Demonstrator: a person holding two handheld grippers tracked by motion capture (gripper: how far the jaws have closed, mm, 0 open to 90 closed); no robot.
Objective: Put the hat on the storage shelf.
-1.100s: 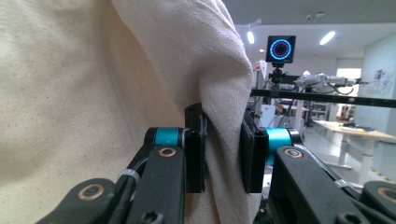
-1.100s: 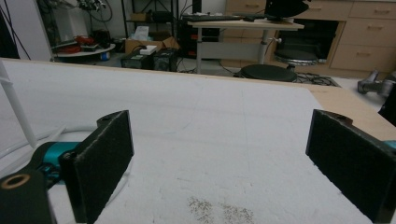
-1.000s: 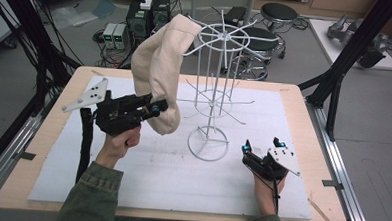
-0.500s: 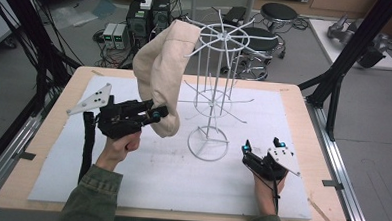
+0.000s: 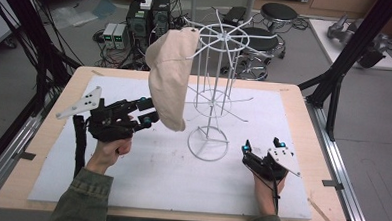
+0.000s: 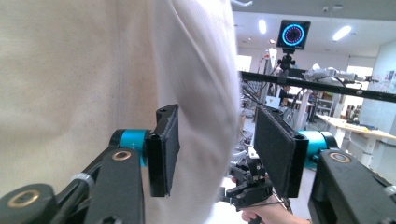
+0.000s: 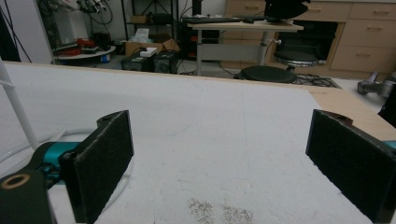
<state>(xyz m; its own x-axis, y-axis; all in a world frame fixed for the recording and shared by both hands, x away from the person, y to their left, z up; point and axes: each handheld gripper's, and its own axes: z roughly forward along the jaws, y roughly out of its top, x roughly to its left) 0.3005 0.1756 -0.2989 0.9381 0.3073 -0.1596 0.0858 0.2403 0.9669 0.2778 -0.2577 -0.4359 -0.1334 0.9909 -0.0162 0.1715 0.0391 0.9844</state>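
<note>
A cream cloth cap (image 5: 168, 79) hangs by its top from an upper arm of the white wire rack (image 5: 221, 56) and droops down the rack's left side. My left gripper (image 5: 150, 112) sits level at the cap's lower edge. Its jaws have just been opening. In the left gripper view the cap (image 6: 70, 70) lies between the pads (image 6: 278, 149), with a gap on the right side, so my left gripper (image 6: 215, 149) is open. My right gripper (image 5: 261, 145) rests on the white mat right of the rack's base, and its jaws (image 7: 219, 163) stand wide open with nothing between them.
The rack's ring base (image 5: 207, 141) stands mid-mat, with thin wire arms sticking out at several heights. The white mat (image 5: 181, 180) covers a wooden table (image 5: 313, 125). Black frame posts stand at both sides. The other hand's gripper (image 6: 247, 186) shows low in the left gripper view.
The left gripper's jaws have opened and let go of the cap's lower edge. The cap has swung back and hangs straighter beside the rack. The right gripper has not moved.
</note>
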